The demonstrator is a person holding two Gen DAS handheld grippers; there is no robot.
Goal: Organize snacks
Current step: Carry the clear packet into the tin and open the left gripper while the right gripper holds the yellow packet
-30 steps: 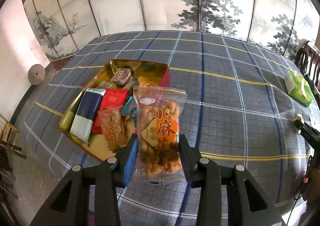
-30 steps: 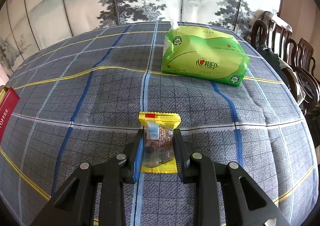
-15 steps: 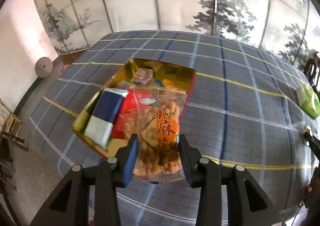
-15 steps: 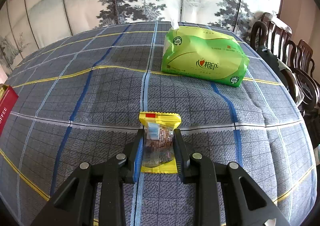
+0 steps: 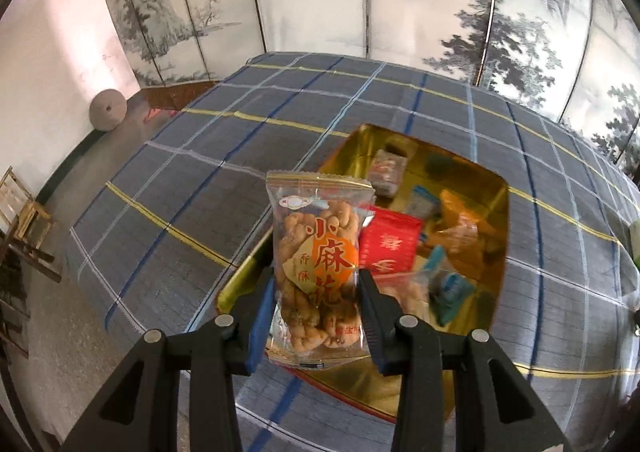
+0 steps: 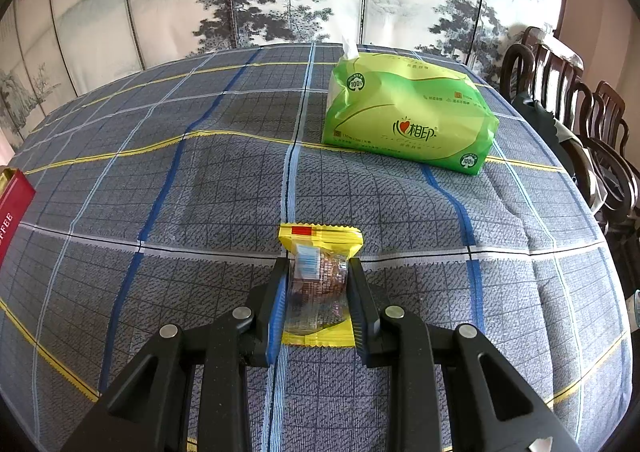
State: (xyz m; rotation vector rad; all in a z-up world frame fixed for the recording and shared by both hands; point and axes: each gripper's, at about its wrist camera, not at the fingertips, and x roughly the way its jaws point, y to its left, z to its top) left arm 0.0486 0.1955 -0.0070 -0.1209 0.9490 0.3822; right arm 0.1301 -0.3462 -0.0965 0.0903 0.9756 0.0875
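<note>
My left gripper (image 5: pixel 316 292) is shut on a clear bag of fried dough twists (image 5: pixel 318 264) with an orange label, held upright above the near left corner of a gold tin tray (image 5: pixel 502 212). The tray holds a red packet (image 5: pixel 390 244), an orange packet (image 5: pixel 460 220) and several other small wrapped snacks. In the right wrist view my right gripper (image 6: pixel 318 292) is shut on a small yellow-edged snack packet (image 6: pixel 318 284) with a brown cake inside, low over the blue plaid tablecloth (image 6: pixel 200 192).
A green tissue pack (image 6: pixel 408 120) lies on the table behind the right gripper. The tray's red side (image 6: pixel 12 208) shows at the right view's left edge. Dark wooden chairs (image 6: pixel 580 124) stand at the right. A painted folding screen (image 5: pixel 360 4) backs the table.
My left gripper has carried the dough-twist bag leftward, so the gold tray now lies to its right instead of its left. The right gripper and its packet have stayed still.
</note>
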